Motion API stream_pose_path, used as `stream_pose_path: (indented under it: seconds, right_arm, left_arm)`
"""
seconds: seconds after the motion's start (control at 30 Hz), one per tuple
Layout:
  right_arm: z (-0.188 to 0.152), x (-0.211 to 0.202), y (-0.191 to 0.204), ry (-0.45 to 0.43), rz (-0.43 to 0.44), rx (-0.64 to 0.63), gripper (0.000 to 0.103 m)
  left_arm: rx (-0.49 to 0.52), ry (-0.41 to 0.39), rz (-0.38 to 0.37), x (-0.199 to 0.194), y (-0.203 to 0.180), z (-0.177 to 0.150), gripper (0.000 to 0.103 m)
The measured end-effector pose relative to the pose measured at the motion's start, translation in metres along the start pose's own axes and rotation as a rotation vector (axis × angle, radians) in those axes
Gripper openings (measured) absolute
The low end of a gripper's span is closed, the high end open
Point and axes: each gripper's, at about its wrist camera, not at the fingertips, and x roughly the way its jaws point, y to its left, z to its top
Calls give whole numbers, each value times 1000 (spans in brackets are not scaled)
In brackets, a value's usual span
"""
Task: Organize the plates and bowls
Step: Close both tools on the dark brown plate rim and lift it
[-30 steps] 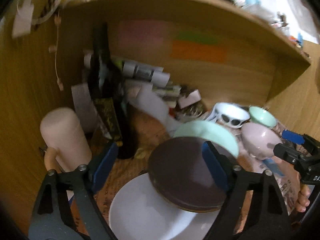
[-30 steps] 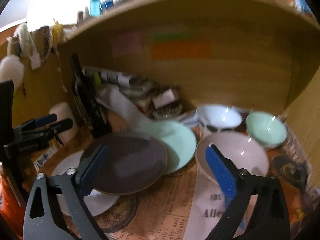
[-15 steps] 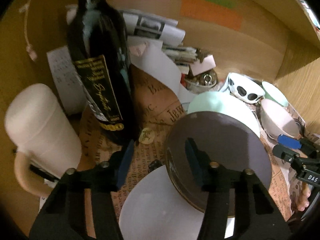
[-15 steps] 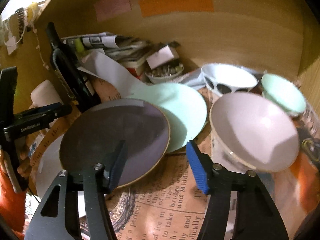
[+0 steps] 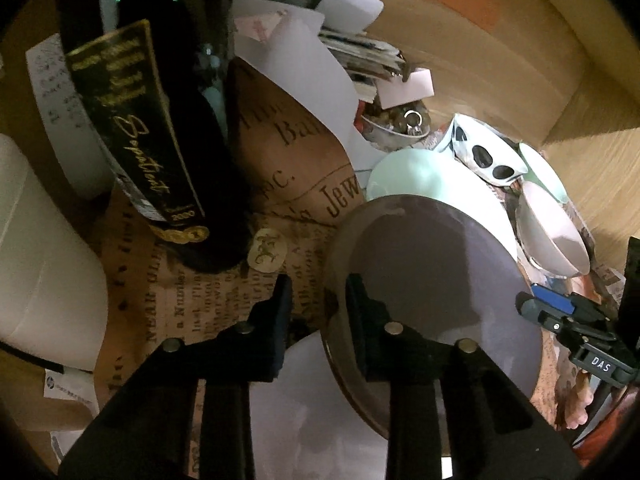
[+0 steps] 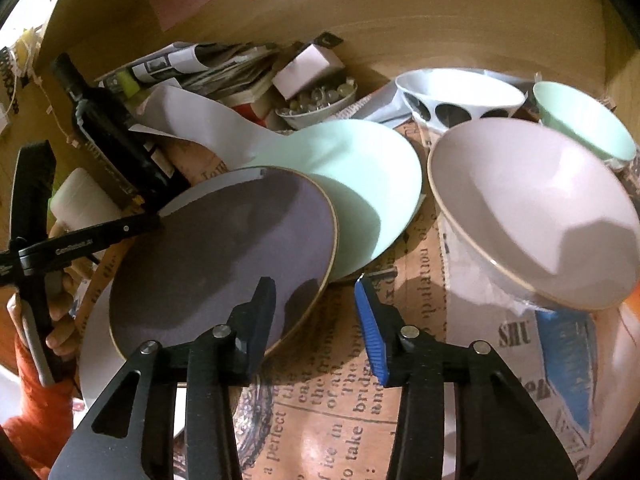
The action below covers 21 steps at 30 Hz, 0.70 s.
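Note:
A dark purple plate (image 5: 440,280) (image 6: 224,248) lies tilted, resting on a white plate (image 5: 304,400) (image 6: 94,340) and overlapping a mint plate (image 5: 420,172) (image 6: 360,184). My left gripper (image 5: 318,304) straddles the dark plate's left rim. Its jaws are closing, with a gap still showing outside the rim. My right gripper (image 6: 314,316) straddles the same plate's right rim. Its jaws are closing too, and the blue pad stands off the edge. A pink bowl (image 6: 532,208), a spotted white bowl (image 6: 460,96) and a mint bowl (image 6: 580,120) stand to the right.
A dark wine bottle (image 5: 160,120) (image 6: 108,128) and a white mug (image 5: 44,260) stand close on the left. Papers and a small dish of beads (image 6: 316,100) crowd the back. Wooden walls (image 6: 440,20) enclose the nook, and printed paper (image 6: 340,400) covers its floor.
Both grippers have come down and tilted toward the dark plate. Their jaws have narrowed from wide open to a small gap around its rim.

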Motion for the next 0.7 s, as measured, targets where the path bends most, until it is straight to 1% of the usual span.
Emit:
stream_pose_path:
  seconds: [0.07, 0.27, 0.33, 0.4, 0.57, 0.7]
  right_arm:
    - [0, 4, 1, 12, 2, -6, 31]
    - [0, 8, -1, 22, 40, 9, 28]
    - [1, 11, 0, 32, 58, 6, 28]
    - [1, 13, 2, 38, 70, 5, 28]
    - [1, 13, 3, 26, 62, 10, 28]
    - [1, 11, 7, 11, 35, -6, 28]
  left_arm:
    - [7, 9, -4, 2, 1, 0, 26]
    - [17, 24, -31, 8, 1, 2, 25]
    - [30, 39, -46, 11, -1, 2, 25]
    - [48, 46, -45, 12, -5, 2, 25]
    - [55, 41, -40, 11, -5, 1, 25]
    - [55, 31, -19, 8, -9, -1, 25]
